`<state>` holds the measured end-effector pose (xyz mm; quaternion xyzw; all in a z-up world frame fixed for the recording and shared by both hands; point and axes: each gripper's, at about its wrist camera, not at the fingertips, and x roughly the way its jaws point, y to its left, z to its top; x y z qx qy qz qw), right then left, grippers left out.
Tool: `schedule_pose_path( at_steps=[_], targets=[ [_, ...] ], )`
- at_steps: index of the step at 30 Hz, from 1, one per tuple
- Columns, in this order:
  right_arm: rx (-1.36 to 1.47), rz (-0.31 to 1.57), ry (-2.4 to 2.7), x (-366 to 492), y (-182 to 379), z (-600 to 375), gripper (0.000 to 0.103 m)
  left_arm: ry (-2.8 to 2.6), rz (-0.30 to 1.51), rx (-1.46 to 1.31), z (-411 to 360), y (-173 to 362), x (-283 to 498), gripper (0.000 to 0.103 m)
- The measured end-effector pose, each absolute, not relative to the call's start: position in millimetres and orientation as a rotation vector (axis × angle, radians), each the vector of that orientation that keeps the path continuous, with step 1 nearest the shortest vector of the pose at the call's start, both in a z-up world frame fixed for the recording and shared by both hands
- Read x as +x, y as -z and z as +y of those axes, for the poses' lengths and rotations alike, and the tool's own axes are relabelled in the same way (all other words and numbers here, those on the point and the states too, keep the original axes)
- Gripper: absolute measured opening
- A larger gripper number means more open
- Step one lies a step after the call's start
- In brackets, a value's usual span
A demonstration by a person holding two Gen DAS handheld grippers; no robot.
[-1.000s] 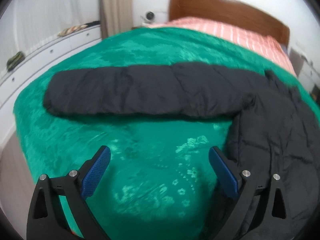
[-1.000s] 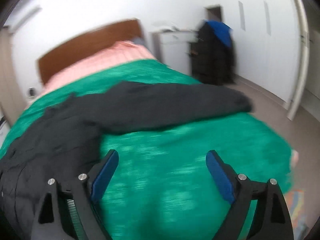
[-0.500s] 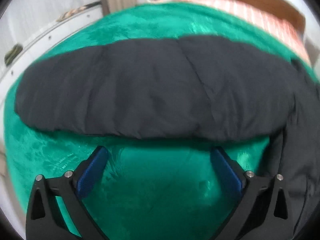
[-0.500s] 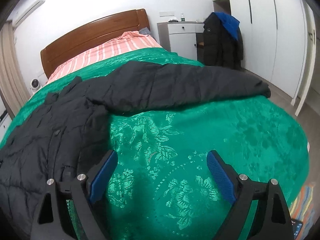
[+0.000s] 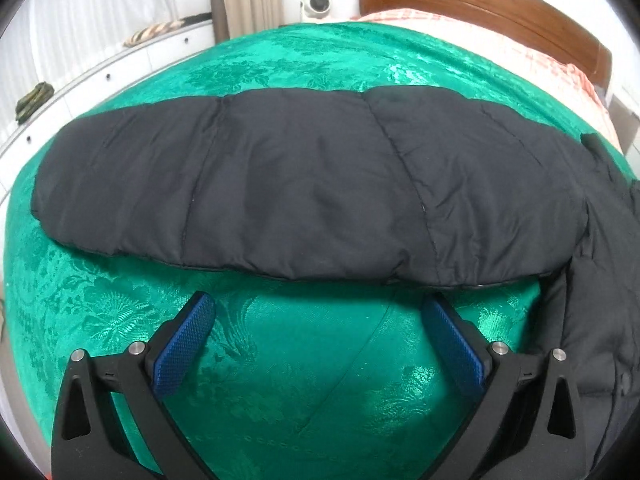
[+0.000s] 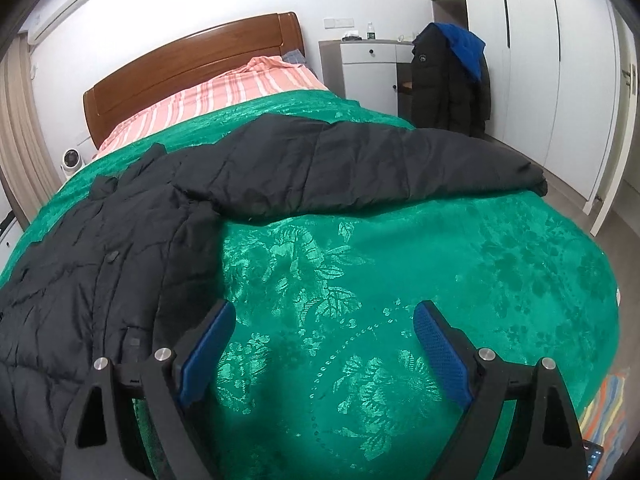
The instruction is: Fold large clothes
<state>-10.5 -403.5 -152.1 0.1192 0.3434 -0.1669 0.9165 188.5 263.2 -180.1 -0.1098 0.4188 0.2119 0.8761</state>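
A black padded jacket lies spread on a bed with a green patterned cover (image 5: 280, 360). One sleeve (image 5: 304, 184) stretches across the left wrist view, just beyond my left gripper (image 5: 318, 310), which stands open over bare cover close to the sleeve's near edge. In the right wrist view the jacket's body (image 6: 92, 256) lies at the left and the other sleeve (image 6: 360, 168) runs out to the right. My right gripper (image 6: 324, 316) is open above the green cover (image 6: 400, 280), its left finger beside the jacket's edge. Neither holds anything.
A wooden headboard (image 6: 192, 68) and striped pink bedding (image 6: 224, 96) are at the far end. A white cabinet (image 6: 368, 68) with a dark coat (image 6: 448, 80) hung by it stands right of the bed. White drawers (image 5: 100, 76) line the left side. A small white device (image 5: 318, 2) sits near the headboard.
My left gripper moved forward and down toward the sleeve, which now fills the view. The right gripper sank slightly, and its view sharpened from blur.
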Motion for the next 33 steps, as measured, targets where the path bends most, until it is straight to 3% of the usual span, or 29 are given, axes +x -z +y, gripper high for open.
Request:
schedule_pose_path(
  at_steps=[33],
  targets=[
    [0.24,0.706,0.317,-9.1,154.1,-398.7,0.09,-0.442,0.875,-0.229,263.2,180.2,189.3,0.103]
  ],
)
